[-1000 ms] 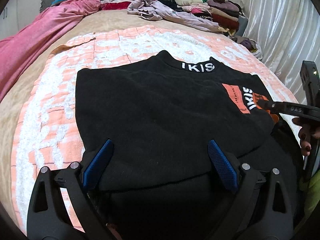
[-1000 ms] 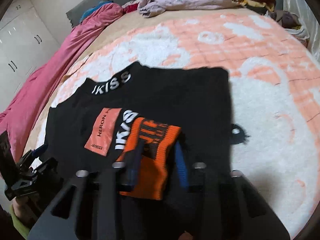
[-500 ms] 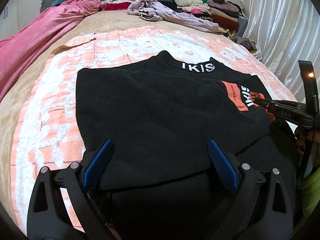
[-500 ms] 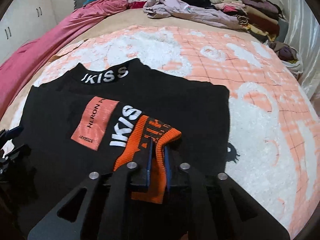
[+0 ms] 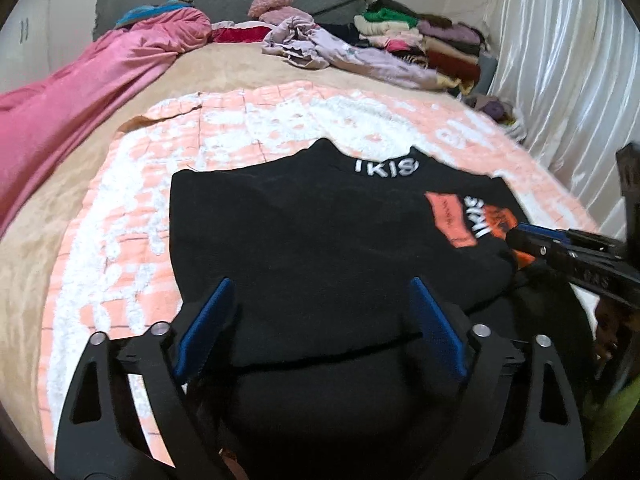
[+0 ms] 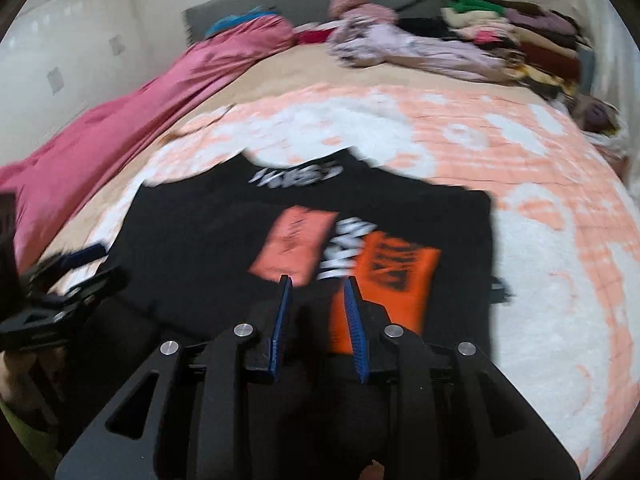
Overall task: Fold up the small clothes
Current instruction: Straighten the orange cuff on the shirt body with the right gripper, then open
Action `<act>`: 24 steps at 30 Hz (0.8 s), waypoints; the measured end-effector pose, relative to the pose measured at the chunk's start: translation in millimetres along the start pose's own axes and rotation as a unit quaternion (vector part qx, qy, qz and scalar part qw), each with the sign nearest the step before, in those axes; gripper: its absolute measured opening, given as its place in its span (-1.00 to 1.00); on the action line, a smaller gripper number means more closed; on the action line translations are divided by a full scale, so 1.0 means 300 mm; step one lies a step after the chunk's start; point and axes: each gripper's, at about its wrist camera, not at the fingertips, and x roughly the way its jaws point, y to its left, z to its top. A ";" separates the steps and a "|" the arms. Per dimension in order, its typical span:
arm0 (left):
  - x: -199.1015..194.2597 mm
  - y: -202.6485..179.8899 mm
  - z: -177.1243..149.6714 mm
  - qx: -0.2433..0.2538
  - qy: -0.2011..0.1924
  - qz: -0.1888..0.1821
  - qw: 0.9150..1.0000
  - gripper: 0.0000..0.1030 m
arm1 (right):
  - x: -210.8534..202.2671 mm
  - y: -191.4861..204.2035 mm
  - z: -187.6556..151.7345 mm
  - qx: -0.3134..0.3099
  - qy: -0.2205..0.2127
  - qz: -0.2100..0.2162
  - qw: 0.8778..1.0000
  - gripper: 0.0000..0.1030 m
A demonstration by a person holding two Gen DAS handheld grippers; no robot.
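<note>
A black sweater (image 5: 304, 240) with white lettering at the collar and orange patches lies flat on the orange-and-white blanket (image 5: 132, 216). My left gripper (image 5: 320, 320) is open and empty, its blue pads on either side of the sweater's near hem. In the right wrist view the sweater (image 6: 208, 232) lies with its orange cuff (image 6: 396, 272) laid flat on the body. My right gripper (image 6: 316, 304) is open with a narrow gap, just above the cuff's near edge and holding nothing. It also shows at the right of the left wrist view (image 5: 536, 240).
A pink quilt (image 5: 80, 96) runs along the left of the bed. A lilac garment (image 5: 360, 56) and a stack of folded clothes (image 5: 432, 40) lie at the head. White curtains (image 5: 568, 64) hang on the right.
My right gripper has opened and let go of the orange cuff, which now lies flat on the sweater. The right view has swung and blurred. My left gripper has stayed open in place.
</note>
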 end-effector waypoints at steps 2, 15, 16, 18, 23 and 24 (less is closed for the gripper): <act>0.032 -0.015 -0.010 0.017 0.022 0.011 1.000 0.53 | 0.030 0.044 -0.004 -0.018 0.009 0.000 1.000 -0.49; 0.068 0.020 -0.038 0.010 0.054 0.000 0.999 0.53 | 0.102 0.048 -0.040 -0.017 0.050 -0.029 0.998 -0.40; 0.062 0.019 -0.035 0.007 0.052 -0.003 0.999 0.53 | 0.095 0.044 -0.038 -0.011 0.048 -0.023 0.999 -0.36; 0.049 0.021 -0.030 -0.001 0.049 -0.009 0.999 0.53 | 0.071 0.035 -0.037 0.006 0.043 -0.005 0.999 -0.25; 0.000 0.028 -0.023 -0.013 0.034 -0.017 0.999 0.58 | 0.022 0.041 -0.036 0.013 0.027 0.001 1.000 -0.15; -0.007 0.029 -0.023 -0.014 0.032 -0.016 0.999 0.63 | 0.013 0.043 -0.037 0.015 0.023 0.003 1.000 -0.09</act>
